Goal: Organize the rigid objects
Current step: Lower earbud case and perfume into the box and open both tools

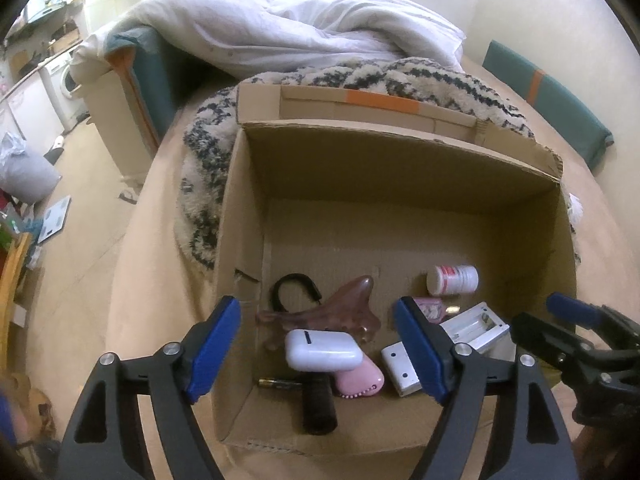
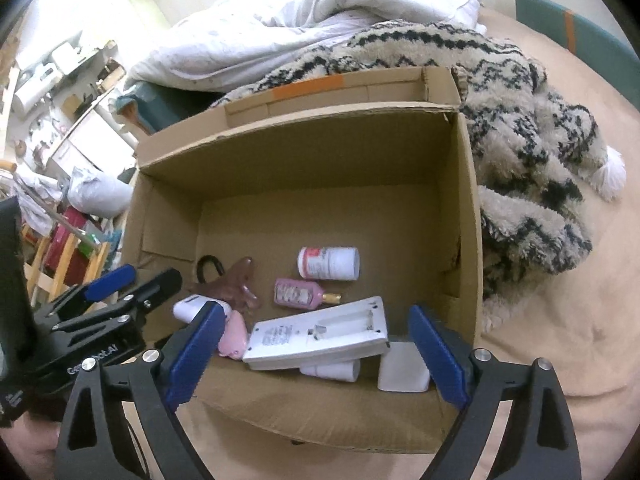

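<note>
An open cardboard box (image 1: 400, 168) (image 2: 304, 152) stands on a tan bed. Over its near edge my left gripper (image 1: 326, 354) hangs open, nothing between its blue pads. Below it lie a white oval case (image 1: 322, 350), a pink comb-like piece (image 1: 360, 382), a black cylinder (image 1: 318, 408), a brown scraper (image 1: 340, 308), a black hook (image 1: 294, 288) and a small white block (image 1: 400, 366). My right gripper (image 2: 316, 354) is open above a white remote (image 2: 320, 336) lying battery bay up. A white pill bottle (image 2: 328, 263), a pink bottle (image 2: 300, 292) and a white box (image 2: 402, 368) lie nearby.
A shaggy cream-and-black blanket (image 2: 528, 148) lies right of and behind the box, with a white duvet (image 1: 280, 24) beyond it. A teal headboard (image 1: 560, 96) stands far right. Left of the bed are floor clutter and a washing machine (image 1: 66, 80).
</note>
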A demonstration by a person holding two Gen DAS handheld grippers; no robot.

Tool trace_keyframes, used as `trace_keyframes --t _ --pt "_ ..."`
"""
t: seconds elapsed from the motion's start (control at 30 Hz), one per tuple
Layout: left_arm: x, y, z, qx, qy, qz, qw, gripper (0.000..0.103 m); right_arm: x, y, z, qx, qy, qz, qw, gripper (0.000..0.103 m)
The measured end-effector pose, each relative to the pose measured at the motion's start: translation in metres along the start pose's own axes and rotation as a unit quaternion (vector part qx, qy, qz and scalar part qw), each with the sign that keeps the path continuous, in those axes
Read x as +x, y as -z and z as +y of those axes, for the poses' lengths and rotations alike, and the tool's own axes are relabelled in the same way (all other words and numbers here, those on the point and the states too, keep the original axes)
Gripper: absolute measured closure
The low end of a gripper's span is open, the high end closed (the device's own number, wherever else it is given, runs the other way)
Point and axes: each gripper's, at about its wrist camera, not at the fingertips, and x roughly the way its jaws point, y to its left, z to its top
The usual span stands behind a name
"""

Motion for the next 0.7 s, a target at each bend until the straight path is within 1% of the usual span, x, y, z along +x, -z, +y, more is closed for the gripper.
trace_keyframes --t 0.17,0.23,0.4,0.7 --pt "-0.007 0.003 0.002 0.001 0.005 -0.003 1.0 0.026 -0.001 0.0 0.003 0.003 -0.002 0.001 1.0 0.004" --pt "-0.013 0.004 0.0 0.01 0.004 -0.008 0.9999 0.026 -0.004 0.001 0.004 0.001 -0.001 -0.003 1.0 0.004" --pt "-0.026 0.009 0.0 0.026 -0.012 -0.019 0.9994 0.026 -0.014 0.008 0.003 0.002 0.002 -0.008 1.0 0.004" --pt "-0.042 0.03 0.012 0.012 -0.022 -0.002 0.9997 0.026 -0.039 0.027 -0.004 0.019 -0.005 -0.013 1.0 0.004"
